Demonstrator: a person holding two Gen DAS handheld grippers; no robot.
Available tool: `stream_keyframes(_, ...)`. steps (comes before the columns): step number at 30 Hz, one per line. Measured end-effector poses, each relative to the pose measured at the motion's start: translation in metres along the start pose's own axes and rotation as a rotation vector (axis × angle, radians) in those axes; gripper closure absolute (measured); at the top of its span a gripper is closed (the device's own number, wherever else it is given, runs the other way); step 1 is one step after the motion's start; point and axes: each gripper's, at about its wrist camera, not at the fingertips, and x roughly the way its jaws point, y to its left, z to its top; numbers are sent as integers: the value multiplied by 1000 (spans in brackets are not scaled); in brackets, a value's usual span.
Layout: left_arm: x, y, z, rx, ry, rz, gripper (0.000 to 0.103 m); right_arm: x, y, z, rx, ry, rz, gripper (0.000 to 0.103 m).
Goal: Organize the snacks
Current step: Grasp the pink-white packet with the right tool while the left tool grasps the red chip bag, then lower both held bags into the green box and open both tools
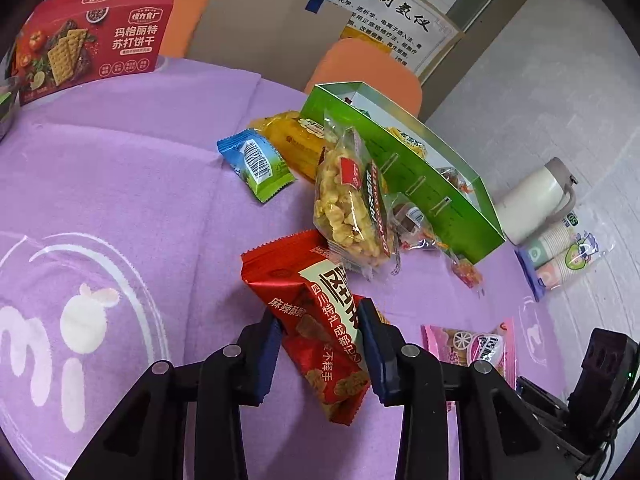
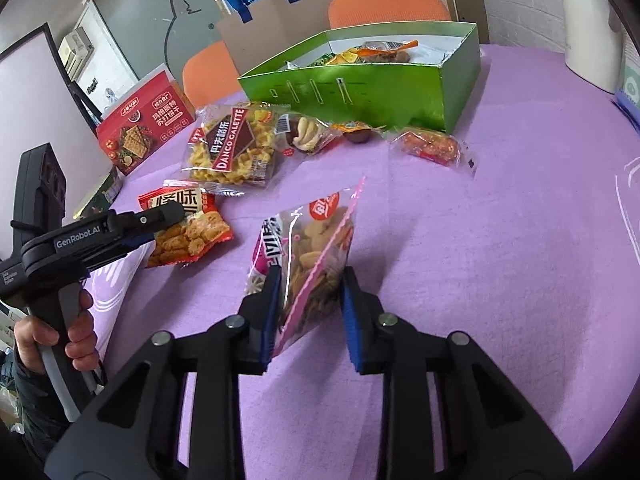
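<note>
We grip a red pack [image 1: 320, 320] in our left jaws and a pink pack [image 2: 308, 256] in our right, lifted for the green box [image 2: 360, 84] at twelve o'clock.

Left claw [image 1: 320, 344] grips red snack packet [image 1: 316, 320].

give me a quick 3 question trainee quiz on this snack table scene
1. True or false: the left claw is closed on the red snack packet.
2. What does the right claw grip? A) pink snack bag B) blue-green wrapper C) white flask
3. What colour is the open box that holds snacks?

Key: 1 true; 2 A; 3 green
</note>
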Motion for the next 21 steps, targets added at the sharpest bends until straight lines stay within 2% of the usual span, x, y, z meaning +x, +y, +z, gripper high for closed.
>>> stream_keyframes(5, -25, -7, -10, 41, -15, -23, 74, -17, 7, 4, -12, -48, 19, 73)
stream_keyframes(9, -45, -21, -6, 82, -48, -66, 79, -33, 14, 16, -29, -100, 29, 73)
stream_keyframes(12, -58, -33, 3, 111, -86, -101, 80, -45, 15, 28, -40, -146, 18, 73)
stream_keyframes(21, -69, -70, 50, 193, -163, -121, 80, -57, 0, 66, -42, -219, -38, 73)
